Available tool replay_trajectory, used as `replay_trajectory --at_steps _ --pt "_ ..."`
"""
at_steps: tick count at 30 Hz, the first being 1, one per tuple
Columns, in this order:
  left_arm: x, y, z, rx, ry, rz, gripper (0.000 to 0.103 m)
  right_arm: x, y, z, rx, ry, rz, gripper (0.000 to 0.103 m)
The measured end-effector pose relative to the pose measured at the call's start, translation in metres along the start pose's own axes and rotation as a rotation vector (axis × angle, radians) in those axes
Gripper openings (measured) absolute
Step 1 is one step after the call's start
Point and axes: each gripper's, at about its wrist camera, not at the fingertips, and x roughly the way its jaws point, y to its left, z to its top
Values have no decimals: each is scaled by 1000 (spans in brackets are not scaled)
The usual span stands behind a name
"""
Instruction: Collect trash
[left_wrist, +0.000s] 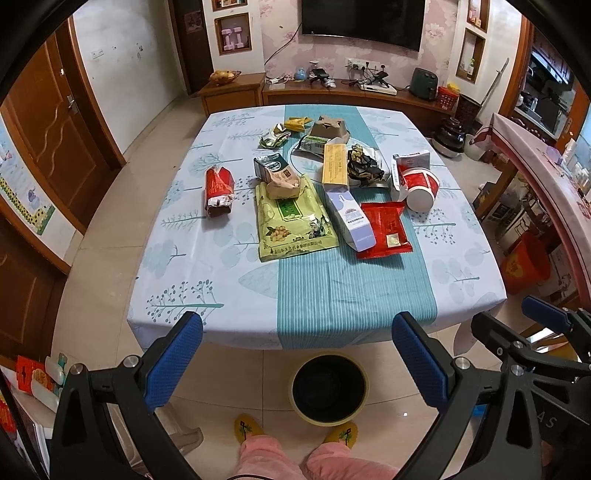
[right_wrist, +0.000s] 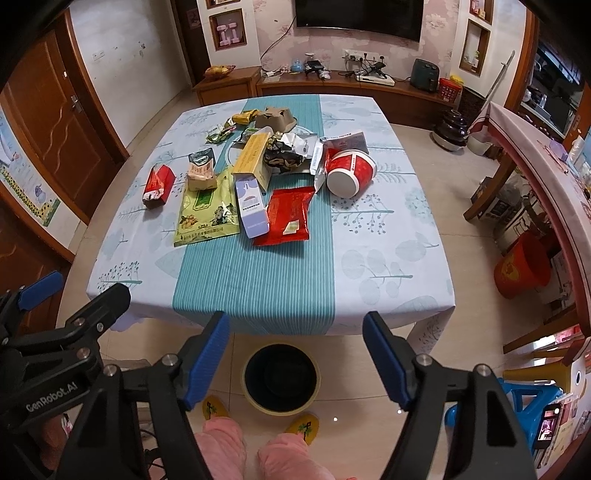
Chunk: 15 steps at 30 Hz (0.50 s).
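Note:
Trash lies heaped in the middle of the table (left_wrist: 207, 280): a red wrapper (left_wrist: 384, 229), a yellow-green bag (left_wrist: 295, 225), a purple-and-white box (left_wrist: 351, 218), a tipped red-and-white paper cup (left_wrist: 421, 188) and a red pack (left_wrist: 218, 190) off to the left. A dark, yellow-rimmed bin (left_wrist: 328, 387) stands on the floor below the table's near edge. My left gripper (left_wrist: 297, 325) is open and holds nothing, hovering above that edge. Beside it, my right gripper (right_wrist: 295, 321) is also open and holds nothing, above the bin (right_wrist: 280, 376). The red wrapper (right_wrist: 290, 216) is the nearest piece.
A person's pink trouser legs and yellow slippers (right_wrist: 304, 428) stand right behind the bin. An orange bucket (right_wrist: 521, 266) and a second table (right_wrist: 546, 173) are on the right, a blue stool (right_wrist: 517, 402) near right. A wooden door (left_wrist: 48, 122) is on the left.

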Motion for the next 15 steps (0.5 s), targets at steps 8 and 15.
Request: replay_trajectory --at_steps 8,15 --pt "-1 -2 5 -9 -7 22 101 2 -2 9 -14 -8 27 74" --pt "-3 0 11 -29 -6 32 101 7 -5 22 -17 -11 87 74"
